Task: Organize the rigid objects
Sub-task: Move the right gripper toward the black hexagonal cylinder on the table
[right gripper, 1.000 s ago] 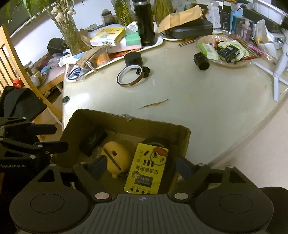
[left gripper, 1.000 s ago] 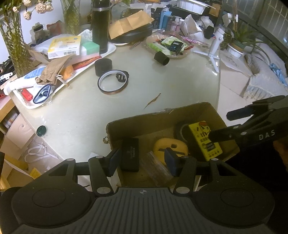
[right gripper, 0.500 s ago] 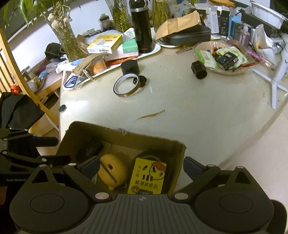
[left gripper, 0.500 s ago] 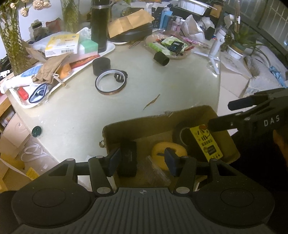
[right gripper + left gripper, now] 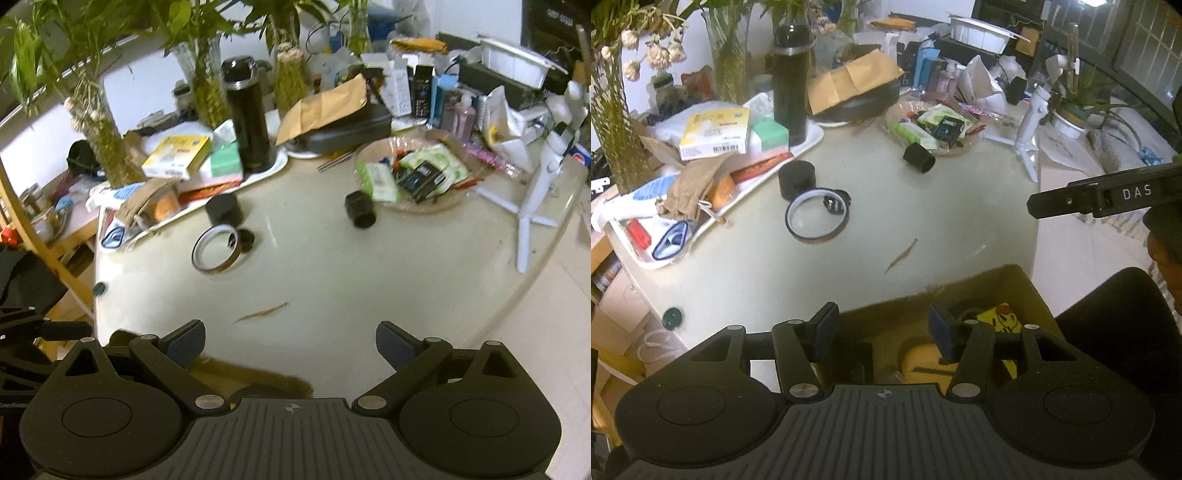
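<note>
An open cardboard box (image 5: 960, 286) sits at the table's near edge. Inside it lie a yellow rounded object (image 5: 919, 363), a yellow printed card (image 5: 1006, 321) and a black block (image 5: 857, 358). My left gripper (image 5: 882, 328) hovers over the box, partly open, with nothing between its fingers. My right gripper (image 5: 290, 343) stands wide open and empty above the box's far rim (image 5: 258, 373). Loose on the table are a tape ring (image 5: 218, 249), a small black piece (image 5: 245, 239) beside it, an upright black jar (image 5: 223, 210) and a black cylinder (image 5: 361, 209) on its side.
A white tray (image 5: 809, 142) at the back left holds boxes and a black flask (image 5: 790, 85). Behind stand a dish of packets (image 5: 931, 125), a white tripod (image 5: 1030, 122) and plant vases. A thin twig (image 5: 901, 254) lies mid-table. A wooden chair (image 5: 37, 236) stands left.
Both grippers rose and drew back from the box, which slid low in both views. The right jaws opened wider and left the yellow card in the box.
</note>
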The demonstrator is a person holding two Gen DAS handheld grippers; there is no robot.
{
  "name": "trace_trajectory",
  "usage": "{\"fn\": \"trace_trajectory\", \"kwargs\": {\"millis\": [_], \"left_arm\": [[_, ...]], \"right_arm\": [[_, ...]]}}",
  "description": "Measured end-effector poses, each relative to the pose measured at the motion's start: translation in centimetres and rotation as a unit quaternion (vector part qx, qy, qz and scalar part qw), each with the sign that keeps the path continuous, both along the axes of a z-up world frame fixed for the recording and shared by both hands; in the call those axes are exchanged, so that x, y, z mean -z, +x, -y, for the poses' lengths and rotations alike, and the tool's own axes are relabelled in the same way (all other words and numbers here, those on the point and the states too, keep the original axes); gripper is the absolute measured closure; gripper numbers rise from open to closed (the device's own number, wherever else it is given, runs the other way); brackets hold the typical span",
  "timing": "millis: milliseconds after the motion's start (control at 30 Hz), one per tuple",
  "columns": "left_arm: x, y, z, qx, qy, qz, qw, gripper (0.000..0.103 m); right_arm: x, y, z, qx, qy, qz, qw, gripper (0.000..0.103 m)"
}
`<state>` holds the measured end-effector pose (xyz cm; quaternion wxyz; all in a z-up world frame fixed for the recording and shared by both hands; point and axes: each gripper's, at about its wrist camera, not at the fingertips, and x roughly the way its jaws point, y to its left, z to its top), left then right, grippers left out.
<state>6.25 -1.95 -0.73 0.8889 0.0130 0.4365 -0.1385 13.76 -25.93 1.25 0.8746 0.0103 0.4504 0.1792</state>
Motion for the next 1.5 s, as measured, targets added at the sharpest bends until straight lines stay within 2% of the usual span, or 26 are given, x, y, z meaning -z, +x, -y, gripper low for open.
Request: {"fn": "trace_trajectory", "kwargs": {"millis": [367,667,700,733,800,933,1500], "left_arm": [[0.2,1.5,-1.3,-0.018,0.011,0.006,0.9998,0.049],[1.1,2.5,-1.7,-0.026,0.02,0.01,0.9994,0.048],[1.2,2.6,-1.8,-0.028,0.02,0.012,0.9993,0.045],[1.2,2.8,-1.8,-0.03,0.019,0.013,0.9993,0.034],[1.1,2.9,-2.0,-0.034,0.014,0.023,0.9991,0.026],[1.5,3.3,-2.0,-0.035,0.011,0.023,0.9991,0.026],[2.0,3.4,-2.9,-0.033,0.009,0.024,0.9991,0.026]], "right_arm": [[1.8,1.1,0.1,-0.009,0.001,0.032,0.999,0.004],[3.9,2.5,0.1,0.008,-0.001,0.024,1.0,0.004],[4.1,2.7,0.1,0.01,0.0,0.024,1.0,0.004],[4.1,2.9,0.1,0.011,0.0,0.026,1.0,0.004],[4.2,3.3,0.2,0.011,-0.002,0.03,0.999,0.003],[4.4,4.5,0.3,0.012,0.001,0.033,0.999,0.0],[8.0,9.7,0.2,-0.023,0.005,0.064,0.998,0.0]]}}
